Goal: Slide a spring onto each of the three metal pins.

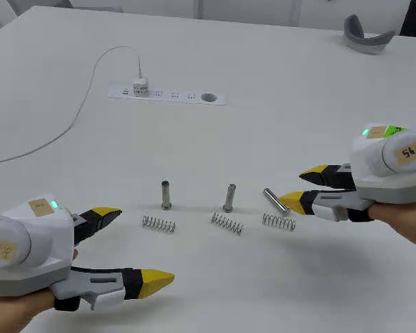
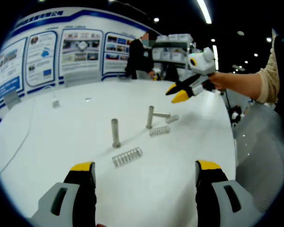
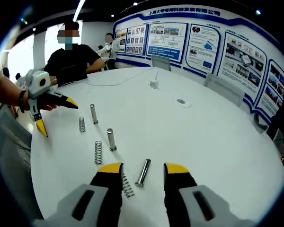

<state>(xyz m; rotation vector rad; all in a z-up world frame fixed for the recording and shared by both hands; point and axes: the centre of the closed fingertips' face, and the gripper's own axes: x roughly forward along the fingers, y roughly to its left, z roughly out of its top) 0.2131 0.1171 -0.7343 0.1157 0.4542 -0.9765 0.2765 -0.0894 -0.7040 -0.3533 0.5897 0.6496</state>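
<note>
Jaws gape open and empty on the left gripper (image 1: 145,244) and right gripper (image 1: 291,187), near three pins (image 1: 229,198) and three springs (image 1: 227,223).

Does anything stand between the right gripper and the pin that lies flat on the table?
Nothing visible does. The lying pin rests just ahead of the open right gripper; a spring lies beside it, not between.

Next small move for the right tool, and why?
Probably ease the open right tool onto the silver metal pin lying flat ahead of it and grip it; the other two pins stand upright, and the coil springs lie loose.
</note>
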